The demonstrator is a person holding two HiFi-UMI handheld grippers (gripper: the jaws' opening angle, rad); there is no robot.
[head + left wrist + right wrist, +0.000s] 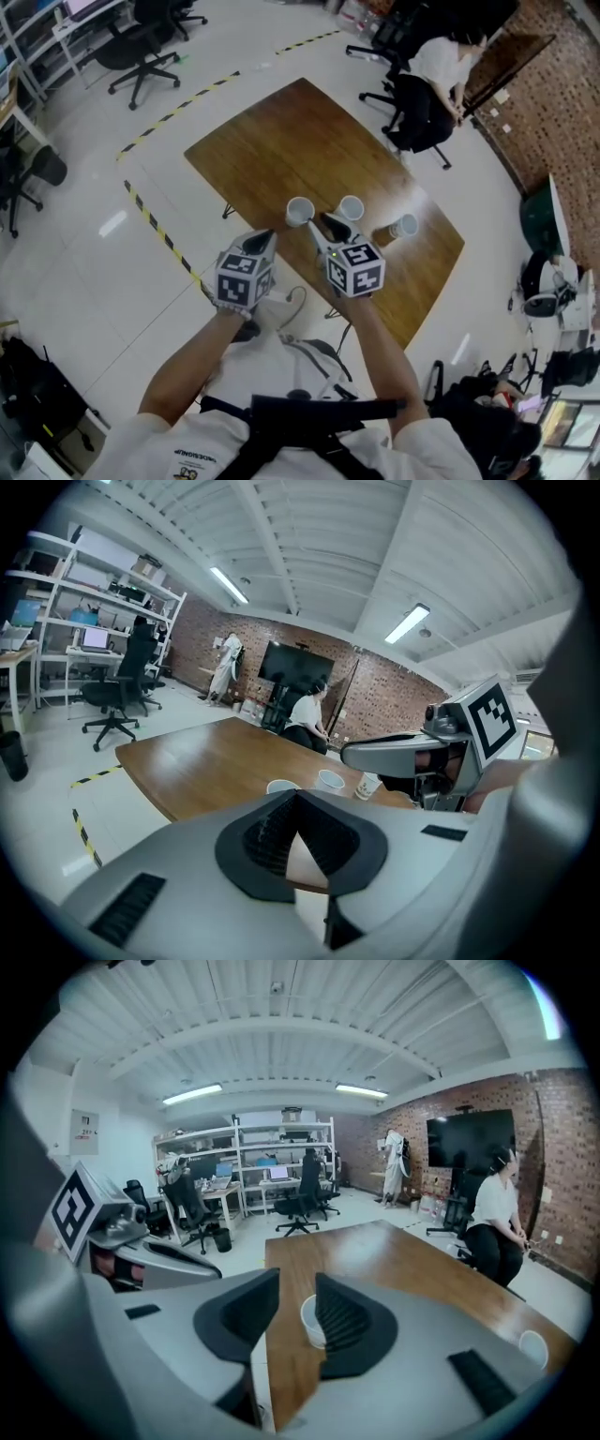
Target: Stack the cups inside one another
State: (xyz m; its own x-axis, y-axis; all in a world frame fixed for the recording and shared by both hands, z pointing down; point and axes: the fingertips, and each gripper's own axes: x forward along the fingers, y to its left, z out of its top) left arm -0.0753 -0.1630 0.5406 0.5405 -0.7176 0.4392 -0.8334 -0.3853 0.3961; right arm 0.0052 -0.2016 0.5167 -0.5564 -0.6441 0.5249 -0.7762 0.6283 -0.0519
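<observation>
Three white cups stand on the wooden table (309,141) near its front edge. Two are upright, the left cup (300,211) and the middle cup (351,207); the right cup (403,226) lies on its side. My left gripper (265,234) hovers just short of the left cup, and in its own view its jaws (295,797) meet at the tips with nothing in them. My right gripper (325,220) points between the two upright cups. It is open (298,1288), and an upright cup (309,1321) shows through the gap, beyond the tips. Another cup (532,1346) sits far right.
Yellow-black tape (155,225) runs on the floor left of the table. A person (441,70) sits on a chair (417,112) past the far corner. More office chairs (141,52) and shelves (272,1162) stand around, and a screen (295,663) hangs on the brick wall.
</observation>
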